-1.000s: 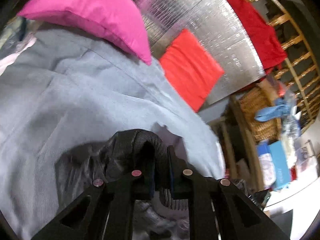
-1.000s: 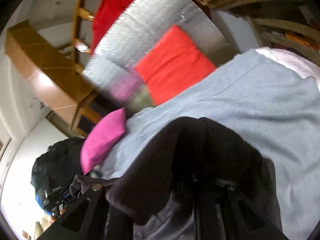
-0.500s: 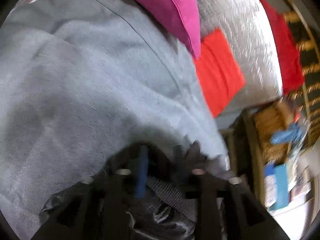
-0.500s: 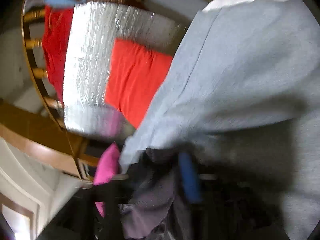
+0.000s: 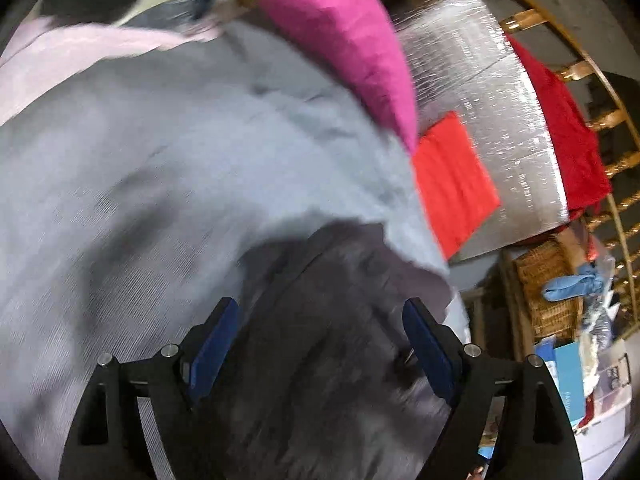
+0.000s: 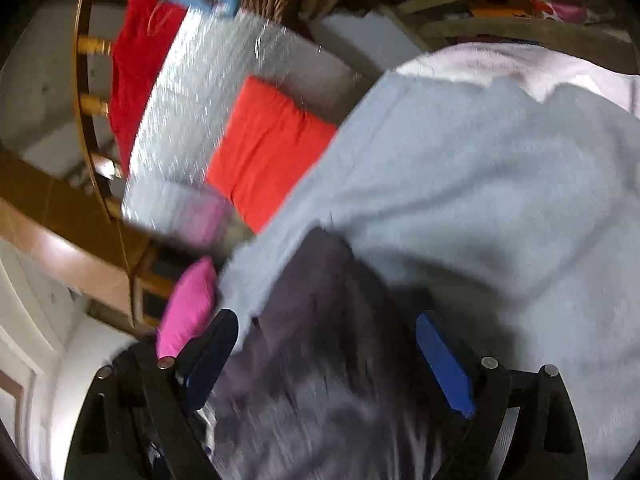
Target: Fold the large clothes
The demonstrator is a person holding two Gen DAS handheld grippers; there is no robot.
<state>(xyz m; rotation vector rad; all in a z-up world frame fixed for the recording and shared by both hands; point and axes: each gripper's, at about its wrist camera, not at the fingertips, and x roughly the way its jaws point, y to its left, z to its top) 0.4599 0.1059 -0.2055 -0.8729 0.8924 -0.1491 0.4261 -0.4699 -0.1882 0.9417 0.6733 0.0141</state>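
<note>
Two grippers, both with blue-padded black fingers spread wide.

Left gripper (image 5: 320, 344): jaws have just been opening and stand apart; dark grey garment (image 5: 336, 320) lies between and beneath the fingers, the pads not pressing on it.

Right gripper (image 6: 326, 354): jaws apart, holding nothing; the same dark grey garment lies under and between the fingers, no pad bearing on it.

Dark grey garment: a soft, creased heap at the near edge of a pale blue-grey sheet (image 5: 160, 184), resting on top of that sheet. Image is motion-blurred; whether it is a jacket or trousers cannot be told.

Pale blue-grey sheet: spread broadly, filling most of both views; a pale pink cloth (image 5: 68, 56) shows along its far side.

Magenta cushion (image 5: 340, 36): lies on the far part of the sheet in the left wrist view; seen small, at the left of the sheet's edge, in the right wrist view.

Folded orange-red cloth (image 5: 452, 180): a flat rectangle on a silver foil mat (image 5: 492, 92), just beside the sheet's edge.

Dark red fabric (image 5: 564, 140): draped at the far side of the foil mat, against a wooden railing (image 5: 600, 120).

Wicker basket (image 5: 548, 280): beyond the mat, a light blue cloth (image 5: 572, 286) hanging over it.
</note>
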